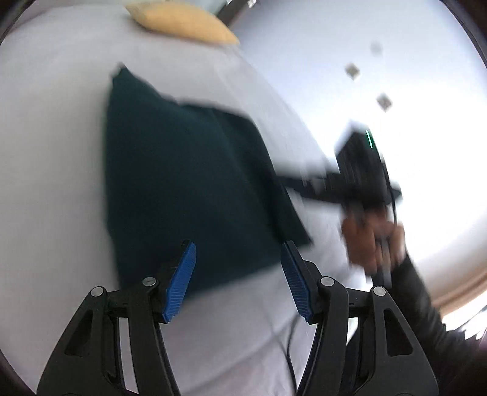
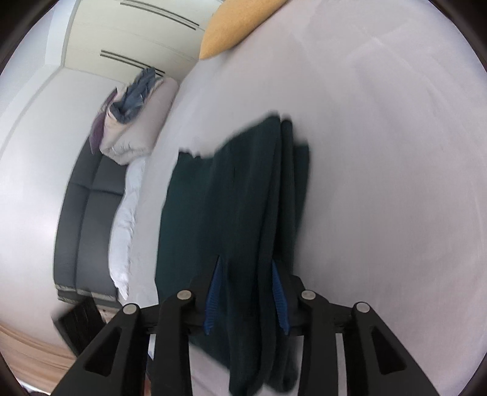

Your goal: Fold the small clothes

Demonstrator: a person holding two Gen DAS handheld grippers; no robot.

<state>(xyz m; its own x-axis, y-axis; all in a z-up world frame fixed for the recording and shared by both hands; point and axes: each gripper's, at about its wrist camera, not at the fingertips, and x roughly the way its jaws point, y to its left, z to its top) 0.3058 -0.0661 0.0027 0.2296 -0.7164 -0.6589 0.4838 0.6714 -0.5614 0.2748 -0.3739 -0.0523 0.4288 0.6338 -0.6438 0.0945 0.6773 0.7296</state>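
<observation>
- Dark teal garment [image 1: 188,182] lies on the pale bed sheet [image 1: 54,152], ahead of both grippers.
- Right gripper [image 2: 246,292] is clamped on a gathered fold; carry it across low and square the edges.
- Left gripper [image 1: 239,274] hovers just above the near hem, jaws spread, empty; pin that hem.
- Yellow pillow [image 1: 182,21] sits far ahead.

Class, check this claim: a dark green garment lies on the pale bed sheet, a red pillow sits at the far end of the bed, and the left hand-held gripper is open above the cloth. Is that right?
Not quite. The pillow is yellow, not red, as the left wrist view shows. The rest holds: the dark green garment lies on the pale bed sheet, and the left hand-held gripper is open above it.
</observation>
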